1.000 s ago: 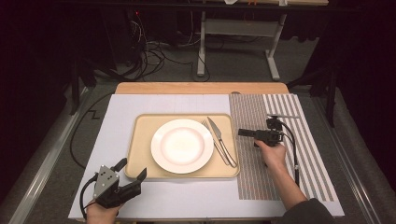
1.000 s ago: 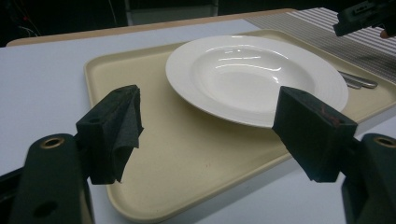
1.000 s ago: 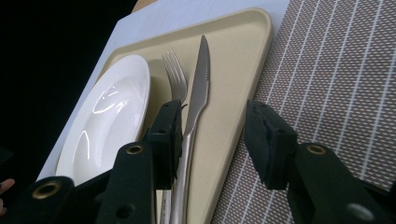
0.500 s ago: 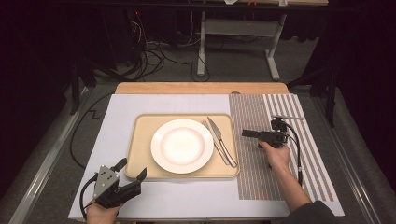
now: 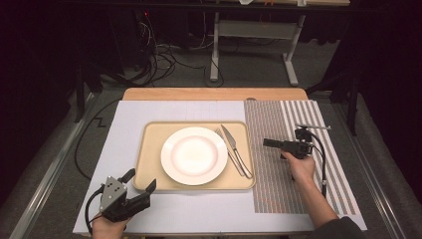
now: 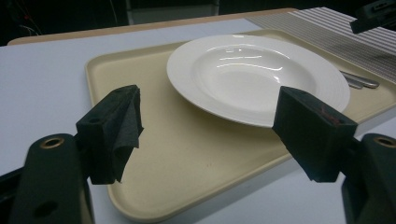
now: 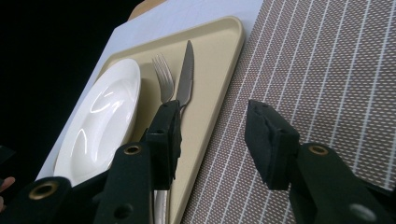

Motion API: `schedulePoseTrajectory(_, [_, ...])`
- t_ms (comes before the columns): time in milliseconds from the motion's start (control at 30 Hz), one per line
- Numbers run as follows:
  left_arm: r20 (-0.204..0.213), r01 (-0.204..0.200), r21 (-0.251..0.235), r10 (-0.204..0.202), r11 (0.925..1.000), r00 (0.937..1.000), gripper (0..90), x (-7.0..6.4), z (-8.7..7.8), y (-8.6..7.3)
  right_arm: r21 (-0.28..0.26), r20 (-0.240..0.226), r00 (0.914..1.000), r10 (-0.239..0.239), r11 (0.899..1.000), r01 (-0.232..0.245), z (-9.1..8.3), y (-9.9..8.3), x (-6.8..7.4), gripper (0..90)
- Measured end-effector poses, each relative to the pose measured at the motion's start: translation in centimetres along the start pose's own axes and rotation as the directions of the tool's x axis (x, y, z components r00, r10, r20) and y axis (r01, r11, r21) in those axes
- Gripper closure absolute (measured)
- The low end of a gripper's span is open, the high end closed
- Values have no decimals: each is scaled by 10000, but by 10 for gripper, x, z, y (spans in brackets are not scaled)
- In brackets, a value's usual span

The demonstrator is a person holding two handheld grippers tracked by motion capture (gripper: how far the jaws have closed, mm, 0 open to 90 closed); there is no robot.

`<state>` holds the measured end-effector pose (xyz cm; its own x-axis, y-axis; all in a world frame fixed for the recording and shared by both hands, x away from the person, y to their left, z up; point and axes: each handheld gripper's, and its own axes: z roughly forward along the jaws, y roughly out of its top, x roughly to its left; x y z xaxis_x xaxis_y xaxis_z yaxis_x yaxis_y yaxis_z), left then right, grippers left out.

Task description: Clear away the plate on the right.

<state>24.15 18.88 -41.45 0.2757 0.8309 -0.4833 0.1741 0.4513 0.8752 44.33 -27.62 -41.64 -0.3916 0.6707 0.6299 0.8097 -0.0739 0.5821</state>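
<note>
Currently hovering over the striped brown placemat (image 5: 293, 164), just right of the beige tray (image 5: 149, 164): right tongs (image 5: 266, 143), jaws parted and gripping nothing, pointing toward the fork (image 5: 230, 149) and knife (image 5: 235, 148) lying side by side on the tray's right part, beside the white plate (image 5: 194, 155). Showing in the right gripper view past the spread jaws: fork (image 7: 163, 77) and knife (image 7: 185, 77), close to the plate (image 7: 100, 121). Resting low near the desk's (image 5: 199, 211) front left corner: left tongs (image 5: 140, 185), jaws wide apart and empty, facing the tray (image 6: 187, 163) and plate (image 6: 257, 74).
</note>
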Motion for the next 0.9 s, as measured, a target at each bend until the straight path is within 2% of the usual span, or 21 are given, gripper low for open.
schedulePoseTrajectory(900, [-21, -2, -5, 2, 10000, 10000, 245, 0, 0, 0, -338, 99, 9999, 109, 9994, -106, -25, -5, -12, 542])
